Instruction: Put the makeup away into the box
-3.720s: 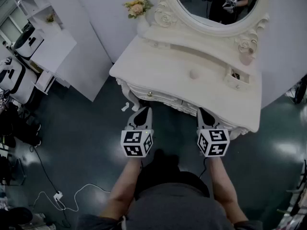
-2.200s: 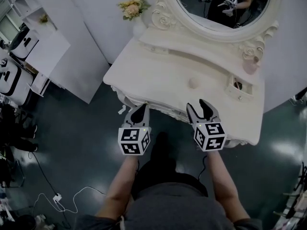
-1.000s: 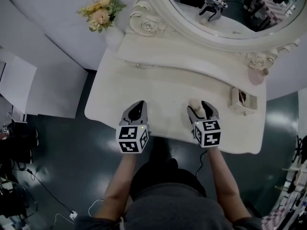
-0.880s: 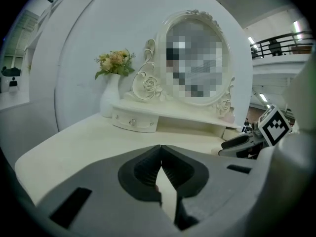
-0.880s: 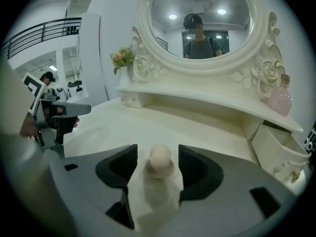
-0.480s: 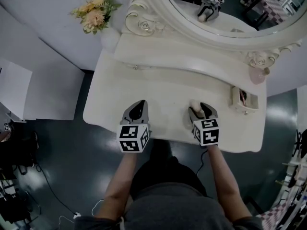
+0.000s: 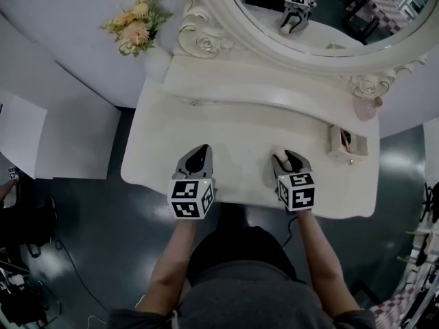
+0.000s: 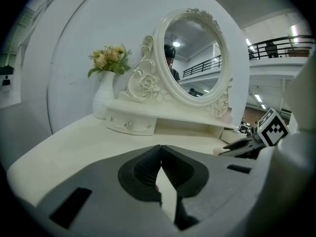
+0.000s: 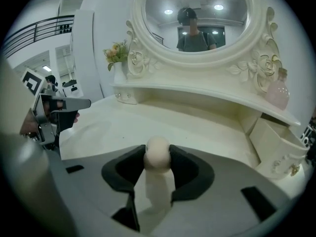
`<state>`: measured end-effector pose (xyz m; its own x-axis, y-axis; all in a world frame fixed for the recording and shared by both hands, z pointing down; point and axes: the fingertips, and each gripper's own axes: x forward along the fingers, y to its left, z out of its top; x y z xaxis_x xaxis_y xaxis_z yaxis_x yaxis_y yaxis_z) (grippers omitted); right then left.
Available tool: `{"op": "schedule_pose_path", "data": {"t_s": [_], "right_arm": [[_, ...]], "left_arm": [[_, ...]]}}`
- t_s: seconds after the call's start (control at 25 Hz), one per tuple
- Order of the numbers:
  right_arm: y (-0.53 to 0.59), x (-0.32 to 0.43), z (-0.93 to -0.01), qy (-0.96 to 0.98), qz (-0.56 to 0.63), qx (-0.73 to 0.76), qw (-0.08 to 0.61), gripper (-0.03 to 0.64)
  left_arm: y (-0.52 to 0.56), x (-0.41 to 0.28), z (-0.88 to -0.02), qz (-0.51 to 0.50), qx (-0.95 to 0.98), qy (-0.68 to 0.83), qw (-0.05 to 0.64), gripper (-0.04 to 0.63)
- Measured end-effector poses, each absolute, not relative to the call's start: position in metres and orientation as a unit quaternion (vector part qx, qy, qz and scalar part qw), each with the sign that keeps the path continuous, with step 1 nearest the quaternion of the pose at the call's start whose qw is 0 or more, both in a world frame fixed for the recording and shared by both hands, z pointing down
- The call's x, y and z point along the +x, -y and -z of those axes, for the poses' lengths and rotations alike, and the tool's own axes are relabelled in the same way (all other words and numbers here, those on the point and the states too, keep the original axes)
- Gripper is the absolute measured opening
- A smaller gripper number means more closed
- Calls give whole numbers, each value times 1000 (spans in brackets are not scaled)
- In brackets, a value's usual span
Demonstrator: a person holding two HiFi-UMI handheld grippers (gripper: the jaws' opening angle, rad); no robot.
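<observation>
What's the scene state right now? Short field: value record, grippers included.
table: white, mirror at the back
box: open, at the table's right end
sponge: between the right gripper's jaws, not yet in the box
right gripper: jaws have just been closing, pads now on both sides of the sponge
left gripper: jaws together, nothing in them, over the table's front
flowers: back left corner
bottle: pink, on the shelf behind the box

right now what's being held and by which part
The right gripper has just been closing its jaws on the beige makeup sponge, pads on its two sides. Left gripper shut, empty.
</observation>
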<state>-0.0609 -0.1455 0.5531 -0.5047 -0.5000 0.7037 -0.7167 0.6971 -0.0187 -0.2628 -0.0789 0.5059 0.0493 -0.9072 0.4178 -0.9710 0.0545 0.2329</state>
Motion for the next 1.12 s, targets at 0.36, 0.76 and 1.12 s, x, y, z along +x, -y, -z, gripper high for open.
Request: {"op": "schedule_pose_path", "data": {"t_s": [0.36,0.76,1.12], "right_arm": [[147,-47,-519,858,-160,383,302,153],[156,5,-486,848,-151,433,264,153],[172,67,-466,827,-149,486,239,152]], "left_arm": [[94,-241,-499,-72,710,662,230,6],[117,-193,-491,-81,744,626,219,6],[149,-140,-474,-91,779,588,197,6]]}}
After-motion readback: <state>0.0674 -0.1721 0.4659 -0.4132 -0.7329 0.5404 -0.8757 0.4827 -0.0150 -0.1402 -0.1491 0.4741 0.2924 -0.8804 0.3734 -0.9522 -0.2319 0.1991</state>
